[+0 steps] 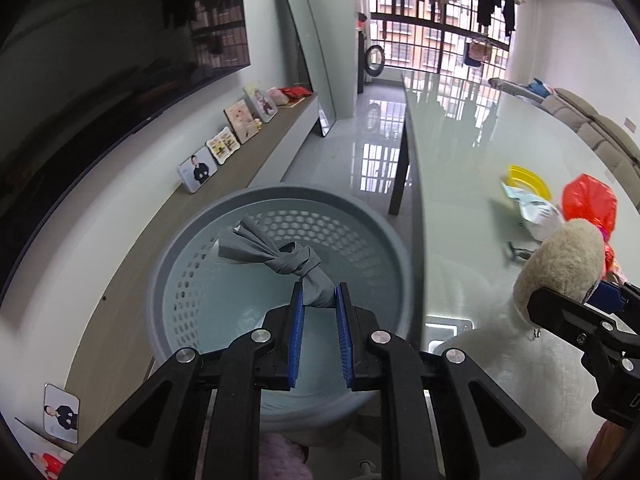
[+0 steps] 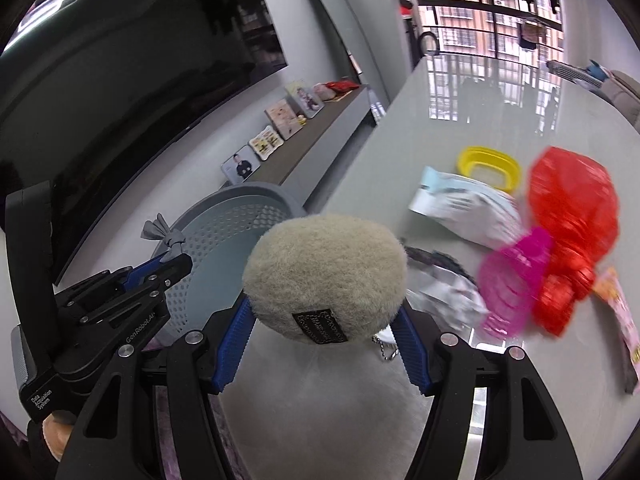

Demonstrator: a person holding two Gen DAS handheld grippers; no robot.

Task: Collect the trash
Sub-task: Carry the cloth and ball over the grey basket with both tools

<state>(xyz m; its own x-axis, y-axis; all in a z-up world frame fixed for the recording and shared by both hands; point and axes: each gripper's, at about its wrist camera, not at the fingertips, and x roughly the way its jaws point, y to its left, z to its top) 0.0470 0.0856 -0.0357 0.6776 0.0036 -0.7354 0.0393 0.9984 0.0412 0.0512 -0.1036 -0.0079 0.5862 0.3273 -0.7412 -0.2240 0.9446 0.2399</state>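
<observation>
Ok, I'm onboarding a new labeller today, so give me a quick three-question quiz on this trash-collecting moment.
1. True or false: the left tongs grip a knotted grey rag over the bin.
2. What do the right tongs hold? A) red bag B) fuzzy pouch C) yellow ring
3. Fill in: the red bag lies on the ____.

Key: 1 true; 2 B, the fuzzy pouch; 3 table.

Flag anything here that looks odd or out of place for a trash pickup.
The right gripper is clamped on a beige fluffy pouch with a sewn label and ball chain, which looks like a keepsake, not trash. Wrappers and a red bag lie scattered on the table.
</observation>
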